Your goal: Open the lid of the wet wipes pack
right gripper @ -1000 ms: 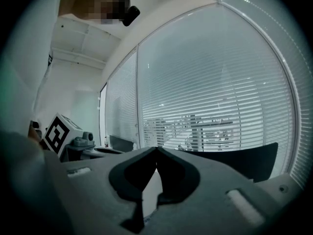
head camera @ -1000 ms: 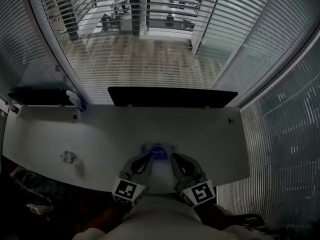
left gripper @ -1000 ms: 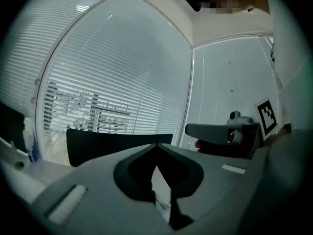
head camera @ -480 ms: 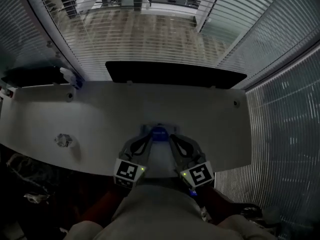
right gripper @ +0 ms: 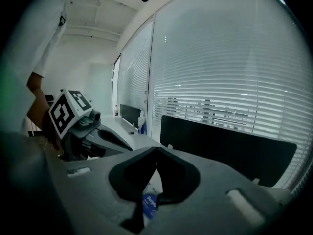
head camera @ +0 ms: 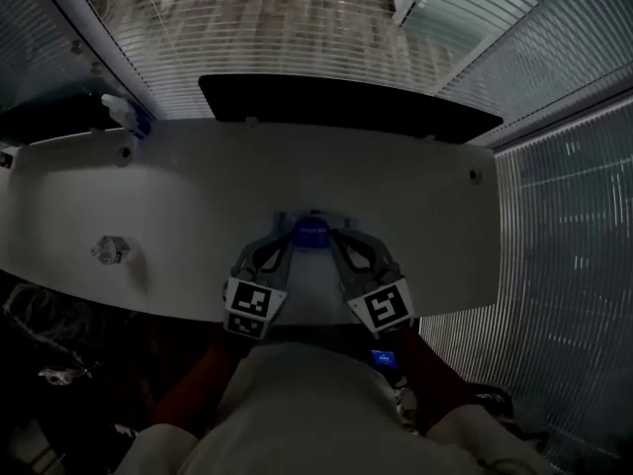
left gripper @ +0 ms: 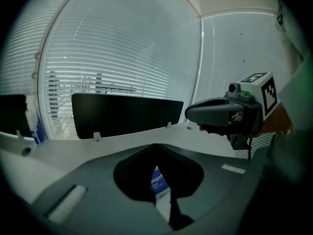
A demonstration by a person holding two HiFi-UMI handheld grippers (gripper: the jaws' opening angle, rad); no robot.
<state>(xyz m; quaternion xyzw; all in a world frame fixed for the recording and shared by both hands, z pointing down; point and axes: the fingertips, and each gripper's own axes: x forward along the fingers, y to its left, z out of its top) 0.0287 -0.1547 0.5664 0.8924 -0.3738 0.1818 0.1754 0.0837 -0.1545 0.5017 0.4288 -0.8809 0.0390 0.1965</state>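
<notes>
The desk (head camera: 425, 216) is bare at the right and centre-left of the frame. The pack (head camera: 313, 234) stands lower middle, a crumpled thing (head camera: 107, 250) left, a bottle (head camera: 121, 113) upper left. A black panel (head camera: 346, 107) closes the far edge.

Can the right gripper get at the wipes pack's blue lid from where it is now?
Probably yes: the right gripper sits beside the blue lid, nothing between them. Its fingers are shut, so pinching it needs them opened.

The left gripper (head camera: 291, 237) and the right gripper (head camera: 334, 237) are side by side, both pointing to 12 o'clock, jaws closed together; the forearms (head camera: 203, 389) extend toward 6 o'clock.
</notes>
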